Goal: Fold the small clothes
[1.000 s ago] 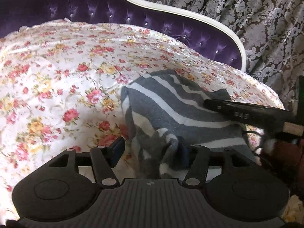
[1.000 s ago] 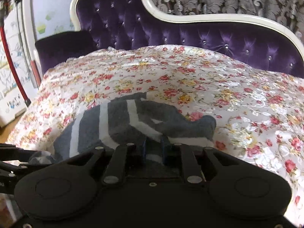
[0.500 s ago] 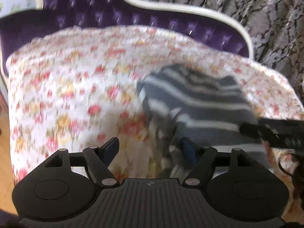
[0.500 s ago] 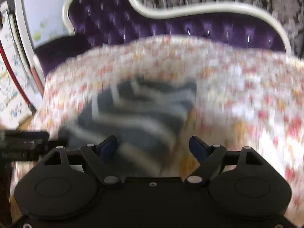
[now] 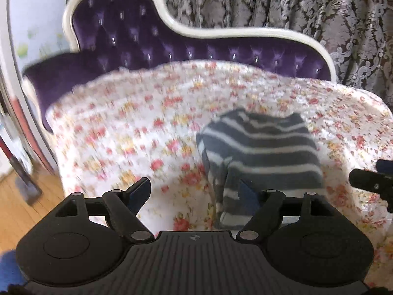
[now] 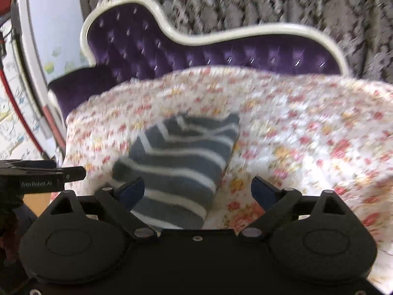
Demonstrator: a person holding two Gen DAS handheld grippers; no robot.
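A small grey garment with white stripes [image 5: 260,152] lies folded in a compact bundle on the floral cover [image 5: 137,127]. It also shows in the right wrist view [image 6: 181,164]. My left gripper [image 5: 194,191] is open and empty, held back from the garment's near left edge. My right gripper [image 6: 196,189] is open and empty, above the garment's near right edge. The left gripper's finger shows at the left of the right wrist view [image 6: 44,174]; the right gripper's finger shows at the right of the left wrist view [image 5: 368,182].
The floral cover drapes a purple tufted sofa with a white frame [image 5: 196,46]. Patterned grey curtains [image 5: 319,7] hang behind. Wooden floor [image 5: 27,196] lies at the left past the cover's edge. A white wall and red cable [image 6: 14,103] stand at the left.
Both grippers have let go of the garment, opened and pulled back and up. The garment now lies folded on the cover.
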